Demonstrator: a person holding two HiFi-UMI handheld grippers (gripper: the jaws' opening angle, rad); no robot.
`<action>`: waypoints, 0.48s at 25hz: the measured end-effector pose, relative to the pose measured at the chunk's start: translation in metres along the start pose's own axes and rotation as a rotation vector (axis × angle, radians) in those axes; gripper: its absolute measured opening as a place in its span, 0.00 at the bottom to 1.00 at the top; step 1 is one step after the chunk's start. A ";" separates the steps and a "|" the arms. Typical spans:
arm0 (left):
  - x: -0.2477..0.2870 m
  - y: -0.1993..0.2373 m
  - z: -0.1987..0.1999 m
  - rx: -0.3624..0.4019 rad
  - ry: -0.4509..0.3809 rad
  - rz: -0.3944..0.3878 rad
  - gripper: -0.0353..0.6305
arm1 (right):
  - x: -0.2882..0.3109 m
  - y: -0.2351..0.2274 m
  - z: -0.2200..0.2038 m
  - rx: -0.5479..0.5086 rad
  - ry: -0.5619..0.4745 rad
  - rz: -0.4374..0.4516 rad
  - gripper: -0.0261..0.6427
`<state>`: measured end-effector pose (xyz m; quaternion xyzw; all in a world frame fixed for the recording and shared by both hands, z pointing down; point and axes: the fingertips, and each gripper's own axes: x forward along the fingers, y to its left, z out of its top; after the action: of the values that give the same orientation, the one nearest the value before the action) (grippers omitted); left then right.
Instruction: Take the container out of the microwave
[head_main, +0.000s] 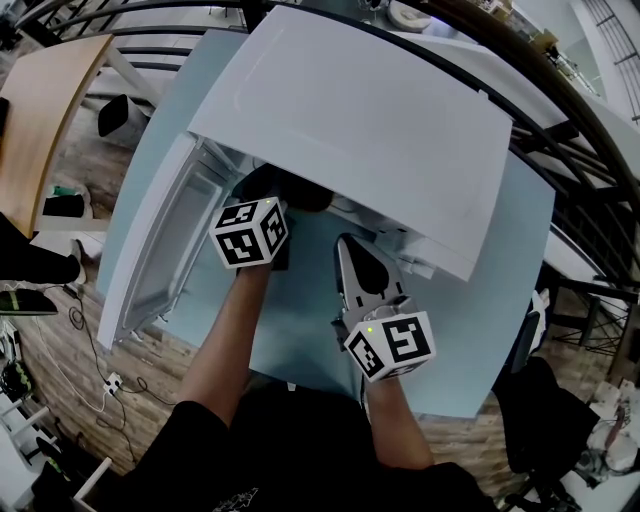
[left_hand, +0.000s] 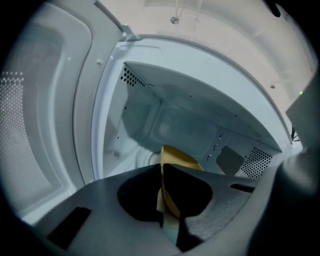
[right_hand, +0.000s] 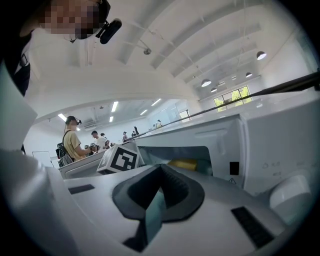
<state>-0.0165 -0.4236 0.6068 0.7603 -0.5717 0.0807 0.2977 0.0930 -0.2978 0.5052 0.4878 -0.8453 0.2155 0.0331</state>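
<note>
The white microwave (head_main: 380, 110) stands on a light blue table (head_main: 300, 330), its door (head_main: 160, 250) swung open to the left. My left gripper (head_main: 283, 192) reaches into the dark cavity. In the left gripper view its jaws (left_hand: 162, 172) are shut on the rim of a yellow container (left_hand: 176, 157), with the cavity's back wall (left_hand: 190, 120) behind it. My right gripper (head_main: 347, 247) hovers over the table in front of the microwave, jaws shut and holding nothing. The right gripper view (right_hand: 160, 167) looks into the cavity, where the yellow container (right_hand: 182, 164) shows beside the left gripper's marker cube (right_hand: 122, 157).
The microwave's control panel with a knob (right_hand: 292, 192) is at the right. A black chair (head_main: 540, 420) stands right of the table, a wooden table (head_main: 50, 100) at far left, and cables (head_main: 100, 385) lie on the floor. People (right_hand: 72, 140) stand in the background.
</note>
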 end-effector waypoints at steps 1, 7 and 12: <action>-0.003 0.000 0.001 0.001 -0.001 -0.003 0.09 | -0.001 0.001 0.001 0.002 -0.002 -0.003 0.05; -0.018 -0.003 0.002 -0.002 -0.012 -0.024 0.09 | -0.007 0.008 0.004 0.002 -0.009 -0.016 0.05; -0.030 -0.005 0.003 -0.008 -0.017 -0.039 0.09 | -0.013 0.015 0.006 -0.003 -0.016 -0.018 0.05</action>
<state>-0.0227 -0.3999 0.5890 0.7707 -0.5597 0.0663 0.2972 0.0879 -0.2829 0.4914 0.4972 -0.8414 0.2098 0.0291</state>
